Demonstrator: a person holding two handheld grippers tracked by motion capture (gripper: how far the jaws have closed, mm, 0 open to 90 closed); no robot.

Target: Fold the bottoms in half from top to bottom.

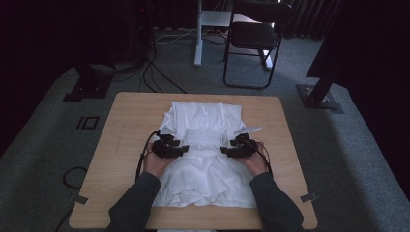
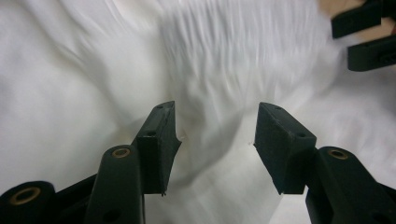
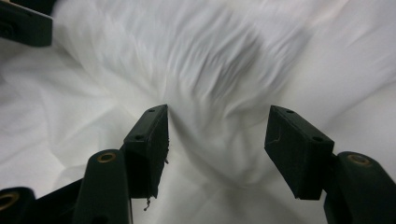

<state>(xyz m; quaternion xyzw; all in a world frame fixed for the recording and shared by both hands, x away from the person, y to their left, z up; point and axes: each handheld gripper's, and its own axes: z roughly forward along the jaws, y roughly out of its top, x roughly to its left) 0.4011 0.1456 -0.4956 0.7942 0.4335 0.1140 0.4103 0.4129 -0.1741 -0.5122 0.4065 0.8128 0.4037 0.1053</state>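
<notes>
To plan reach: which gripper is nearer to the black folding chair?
Right. The right gripper is straight across from the black folding chair; the left gripper sits farther left.

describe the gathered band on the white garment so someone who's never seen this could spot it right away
On the wooden table lies a white garment. Across its middle, between the left gripper and right gripper, runs the gathered band. Its fine, tight ribbing sets it apart from the smooth, loosely wrinkled cloth above and below.

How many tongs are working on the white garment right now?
2. The left tongs sit at the white garment's left side by its gathered waist; the right tongs sit at its right side. Both are open over the fabric.
</notes>
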